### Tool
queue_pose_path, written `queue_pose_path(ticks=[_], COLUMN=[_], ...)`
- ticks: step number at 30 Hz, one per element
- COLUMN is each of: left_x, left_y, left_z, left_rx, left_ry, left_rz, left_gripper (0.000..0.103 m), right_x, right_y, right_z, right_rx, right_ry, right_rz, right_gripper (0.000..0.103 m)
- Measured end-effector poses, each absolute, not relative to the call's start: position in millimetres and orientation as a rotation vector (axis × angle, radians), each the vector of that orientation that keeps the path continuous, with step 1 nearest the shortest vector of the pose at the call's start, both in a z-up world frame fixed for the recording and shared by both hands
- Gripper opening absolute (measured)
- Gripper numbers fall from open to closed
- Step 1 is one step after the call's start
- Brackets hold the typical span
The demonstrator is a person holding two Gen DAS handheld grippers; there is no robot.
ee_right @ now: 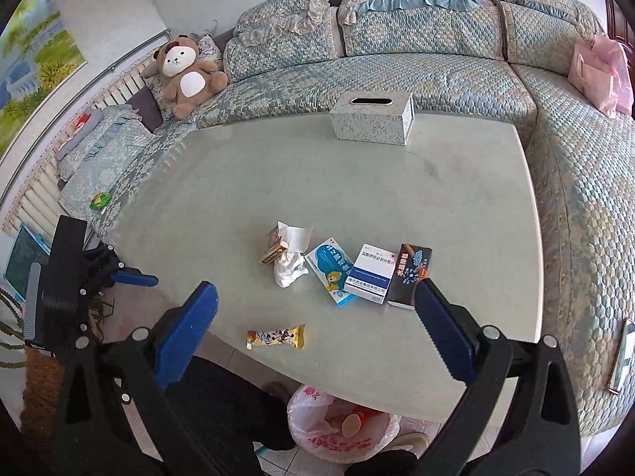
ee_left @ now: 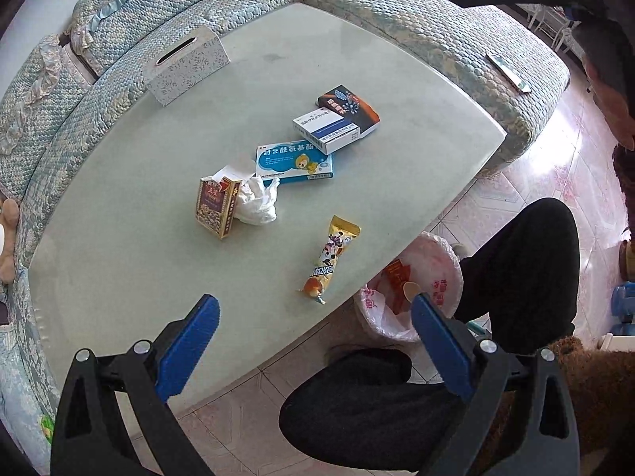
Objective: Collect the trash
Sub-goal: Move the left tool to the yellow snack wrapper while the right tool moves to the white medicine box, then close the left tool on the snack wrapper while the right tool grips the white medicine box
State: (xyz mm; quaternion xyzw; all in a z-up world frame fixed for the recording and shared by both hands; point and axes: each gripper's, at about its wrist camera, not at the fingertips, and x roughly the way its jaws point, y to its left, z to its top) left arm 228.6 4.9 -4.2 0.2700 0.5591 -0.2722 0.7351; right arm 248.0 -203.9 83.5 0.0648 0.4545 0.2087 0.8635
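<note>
Plainly light and crinkly, that yellow snack wrapper (ee_right: 276,337), lying flat near the front edge of the surface (ee_right: 456,206); likely slippery film, best pinched across its narrow middle rather than at the flimsy sealed ends. Printed with a cartoon figure, gold at one end, orange at the other. Farther in, a crumpled white tissue (ee_right: 291,270), soft and squashable, touching a small brown-and-gold carton (ee_right: 273,252) with its flap open. Beside those, three flat medicine boxes in a loose row: blue with a cartoon bear (ee_right: 331,271), white and blue (ee_right: 370,273), black and orange (ee_right: 408,276), all stiff card, presumably easy to grip by the edges. Left gripper (ee_left: 315,311) wide open, holding nothing, hanging over the front corner. Right gripper (ee_right: 315,297) likewise spread wide and empty, above the wrapper. Below the edge, a bin lined with a white bag (ee_right: 341,428), already holding scraps. Patterned tissue box (ee_right: 373,121) at the far side, sofa (ee_right: 416,75) beyond.
</note>
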Motion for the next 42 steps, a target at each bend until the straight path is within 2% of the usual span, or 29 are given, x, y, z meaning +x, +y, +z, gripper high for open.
queue_pose_path(ticks=[21, 32, 42], left_x=[268, 277, 277], left_y=[-28, -28, -33], left_z=[-161, -197, -218], left_rx=[0.676, 0.686, 0.689], left_ry=[1.423, 1.459, 1.470], left_rz=[-0.652, -0.647, -0.625], left_gripper=[0.095, 0.095, 0.094], right_x=[350, 376, 388], right_y=[-195, -194, -181], right_z=[-63, -116, -120], right_rx=[0.248, 0.311, 0.296], right_ry=[1.314, 1.442, 1.448], right_rz=[0.432, 0.415, 0.419], right_gripper=[0.097, 0.097, 0.097])
